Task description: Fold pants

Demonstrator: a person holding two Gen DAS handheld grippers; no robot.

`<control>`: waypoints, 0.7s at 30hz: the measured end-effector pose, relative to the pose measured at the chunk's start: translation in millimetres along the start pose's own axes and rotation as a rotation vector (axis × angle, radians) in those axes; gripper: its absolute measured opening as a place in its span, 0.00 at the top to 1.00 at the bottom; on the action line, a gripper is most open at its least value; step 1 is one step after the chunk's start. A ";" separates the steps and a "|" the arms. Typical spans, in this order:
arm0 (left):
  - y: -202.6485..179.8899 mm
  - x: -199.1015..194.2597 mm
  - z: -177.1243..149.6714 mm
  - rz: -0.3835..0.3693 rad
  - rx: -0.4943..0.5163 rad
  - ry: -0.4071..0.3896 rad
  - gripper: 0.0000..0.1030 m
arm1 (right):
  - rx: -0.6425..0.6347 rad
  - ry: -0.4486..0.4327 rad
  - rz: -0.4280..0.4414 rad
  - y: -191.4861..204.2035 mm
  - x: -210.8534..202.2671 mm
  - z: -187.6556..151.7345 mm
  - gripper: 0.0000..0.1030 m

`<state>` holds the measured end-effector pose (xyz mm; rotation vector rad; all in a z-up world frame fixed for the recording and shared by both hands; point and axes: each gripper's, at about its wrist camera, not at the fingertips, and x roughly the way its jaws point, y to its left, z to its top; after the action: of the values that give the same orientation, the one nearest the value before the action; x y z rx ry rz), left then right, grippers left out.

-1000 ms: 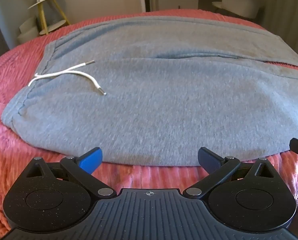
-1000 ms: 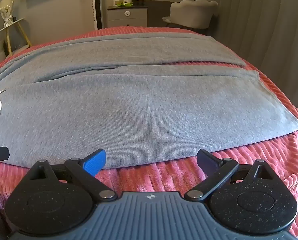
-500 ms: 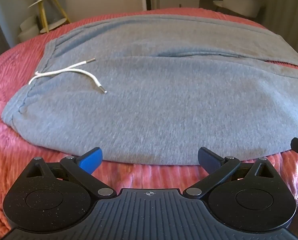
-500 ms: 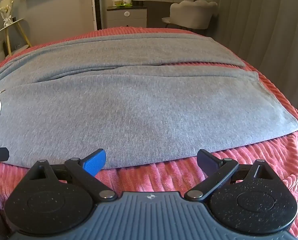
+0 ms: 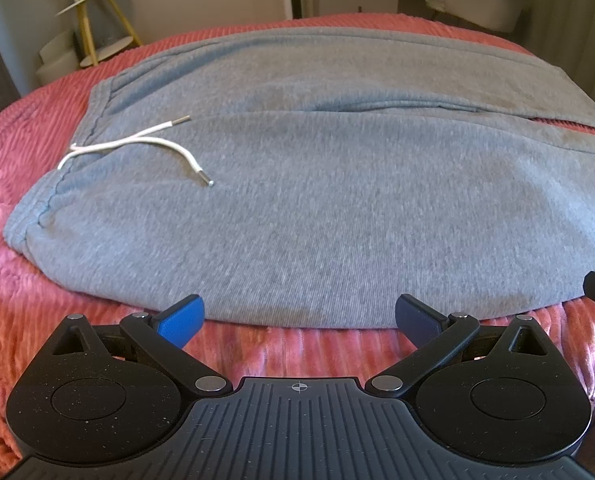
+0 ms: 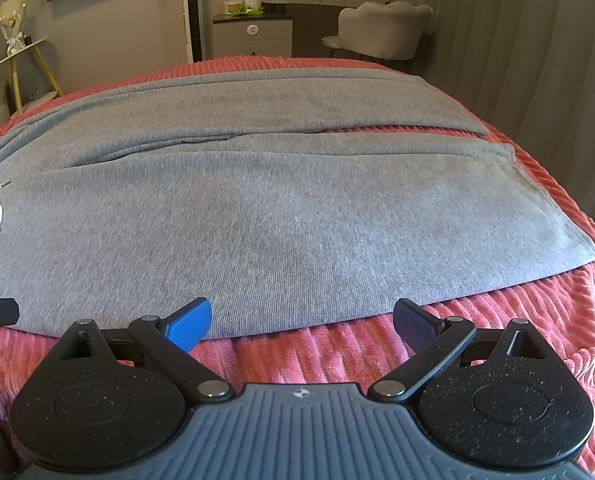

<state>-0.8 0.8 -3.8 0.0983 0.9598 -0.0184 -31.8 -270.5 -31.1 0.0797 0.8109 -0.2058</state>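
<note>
- One pair of grey pants (image 5: 337, 200) lay spread flat on one red ribbed bedspread (image 5: 25, 320), with the waistband to the left and the two legs running off to the right.
- One white drawstring (image 5: 137, 146) sat on the pants near the waistband, its two metal-tipped ends loose on the cloth and pointing away from the waist.
- The pants were a soft grey knit, mostly smooth; the far leg lay alongside the near one, with a thin strip of bedspread showing between them towards the cuffs (image 6: 493, 136).
- The two cuffs ended at the right of the pants, the nearer one reaching a little farther right than the far one.
- The left gripper (image 5: 297, 314) hovered just short of the near edge of the pants, below the waist end, its two fingers spread wide and holding nothing.
- The right gripper (image 6: 301, 316) hovered at the same near edge, towards the legs, fingers likewise wide apart and empty.
- Beyond the pants stood one round side table (image 6: 21, 52), one cabinet (image 6: 251, 36) and one pale chair (image 6: 381, 28).
</note>
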 end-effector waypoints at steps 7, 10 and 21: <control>0.3 0.1 0.1 -0.001 0.000 0.001 0.00 | 0.000 -0.002 0.000 -0.5 -1.0 0.2 0.05; 0.3 0.2 0.0 -0.001 0.001 0.001 0.00 | 0.000 -0.003 0.000 -0.2 -1.1 -0.1 0.05; -0.1 -0.4 -0.9 0.004 0.003 0.002 0.00 | 0.000 -0.002 0.000 -1.5 -2.3 1.3 0.05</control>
<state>-1.8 0.7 -4.0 0.1031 0.9619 -0.0166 -32.8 -271.8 -28.5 0.0798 0.8086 -0.2057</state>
